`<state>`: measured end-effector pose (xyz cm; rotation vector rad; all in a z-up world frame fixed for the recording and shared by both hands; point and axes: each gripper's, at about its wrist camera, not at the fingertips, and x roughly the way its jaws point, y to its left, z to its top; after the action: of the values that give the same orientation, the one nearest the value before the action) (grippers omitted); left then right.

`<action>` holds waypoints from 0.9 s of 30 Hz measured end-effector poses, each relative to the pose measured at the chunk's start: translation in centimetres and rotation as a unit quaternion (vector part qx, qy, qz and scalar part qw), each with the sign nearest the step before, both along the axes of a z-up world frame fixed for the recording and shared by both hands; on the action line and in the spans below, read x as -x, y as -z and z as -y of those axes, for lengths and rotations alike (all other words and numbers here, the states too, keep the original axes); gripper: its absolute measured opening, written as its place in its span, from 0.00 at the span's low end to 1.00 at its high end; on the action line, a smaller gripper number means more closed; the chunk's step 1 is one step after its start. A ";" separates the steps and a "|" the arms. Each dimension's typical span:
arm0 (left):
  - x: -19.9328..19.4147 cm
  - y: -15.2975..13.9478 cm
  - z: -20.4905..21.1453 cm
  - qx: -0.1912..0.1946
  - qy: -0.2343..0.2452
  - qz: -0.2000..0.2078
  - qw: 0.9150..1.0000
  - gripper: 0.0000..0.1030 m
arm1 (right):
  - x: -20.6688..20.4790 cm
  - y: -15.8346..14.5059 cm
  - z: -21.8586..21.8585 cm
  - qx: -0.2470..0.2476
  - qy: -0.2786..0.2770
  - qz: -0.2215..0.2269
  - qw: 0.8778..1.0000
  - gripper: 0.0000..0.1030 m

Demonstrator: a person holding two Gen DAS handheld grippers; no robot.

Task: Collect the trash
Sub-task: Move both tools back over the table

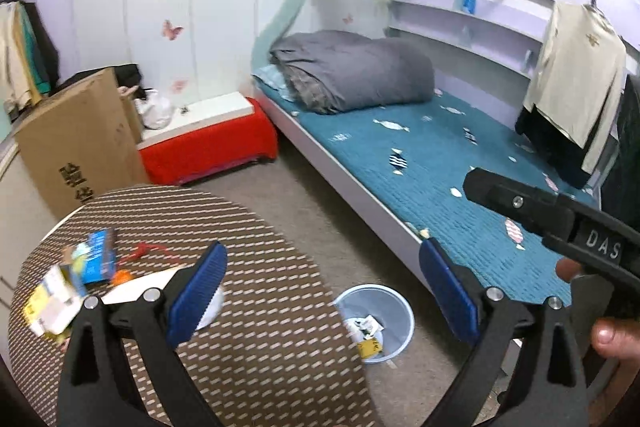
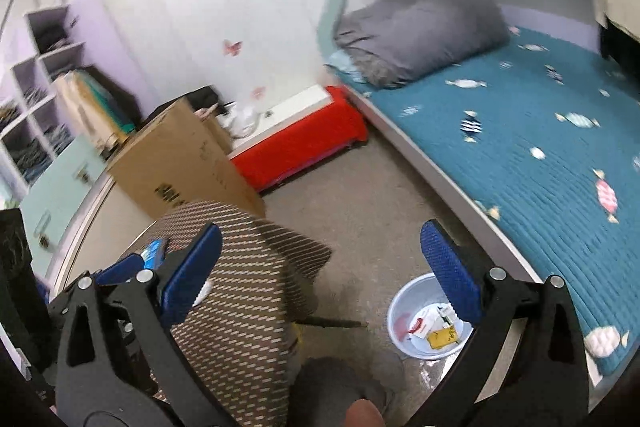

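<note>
Blue-padded fingers fill the foreground: the left hand-held gripper (image 1: pixel 320 283) hangs spread wide with nothing between its pads, poised over the near edge of the round tabletop (image 1: pixel 240 219) and the floor beside it. Over on the other side, the right hand-held gripper (image 2: pixel 320 267) is just as wide apart and just as empty, and it sits above the bin (image 2: pixel 404 307), which reads to me like a drop point rather than a pick point. That pale blue bin stands on the carpet between tabletop and bed (image 2: pixel 540 147), close to both, so a short swing carries anything from one to the other. Inside it already lie a few wrappers: a yellow one, a white one with red print, some paper scraps. Now the trash left to collect: on the far left of the tabletop there's a blue packet (image 1: pixel 98 257), a yellowish crumpled carton (image 1: pixel 52 301) near the rim, a twist of red string (image 1: pixel 150 251), a small orange bit and a white sheet under the left finger. All light, flat, crinkly stuff, I'd judge, needing a pinch at an edge.
</note>
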<state>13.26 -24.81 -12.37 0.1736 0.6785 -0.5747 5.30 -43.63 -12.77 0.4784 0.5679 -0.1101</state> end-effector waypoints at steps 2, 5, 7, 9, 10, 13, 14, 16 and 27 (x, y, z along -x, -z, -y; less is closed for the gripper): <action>0.2 -0.6 -2.0 0.003 -0.016 0.007 1.000 0.92 | -0.4 -0.7 -1.9 0.011 -0.021 0.001 1.000 0.94; 0.1 -1.1 -4.9 0.005 -0.042 0.009 0.999 0.92 | -0.9 -1.6 -4.6 0.022 -0.058 0.005 0.998 0.94; 0.2 -1.3 -7.0 0.002 -0.065 0.016 0.998 0.92 | -1.3 -1.9 -6.4 0.035 -0.078 0.005 0.996 0.94; 0.0 -1.2 -9.2 0.003 -0.081 0.016 0.997 0.92 | -1.5 -2.0 -8.0 0.042 -0.102 0.005 0.994 0.94; 0.0 -1.2 -10.0 0.005 -0.088 0.014 0.996 0.92 | -1.8 -2.1 -9.0 0.045 -0.114 0.005 0.992 0.94; -0.1 -0.9 -12.9 0.020 -0.108 0.005 0.994 0.92 | -2.5 -1.8 -11.1 0.052 -0.137 -0.001 0.989 0.94; -0.1 -0.7 -14.0 0.025 -0.113 0.003 0.993 0.92 | -2.8 -1.6 -11.7 0.053 -0.147 -0.003 0.988 0.94; 0.1 -0.4 -15.4 0.027 -0.120 0.002 0.992 0.92 | -3.1 -1.4 -12.7 0.055 -0.159 -0.006 0.986 0.94; -0.7 1.7 -21.6 -0.003 -0.148 0.008 0.989 0.92 | -7.1 2.4 -18.2 0.115 -0.267 -0.064 0.955 0.94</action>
<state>13.98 -3.18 -14.03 0.0819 0.6750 -0.2863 12.38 -25.48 -15.19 0.0790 0.7840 0.3091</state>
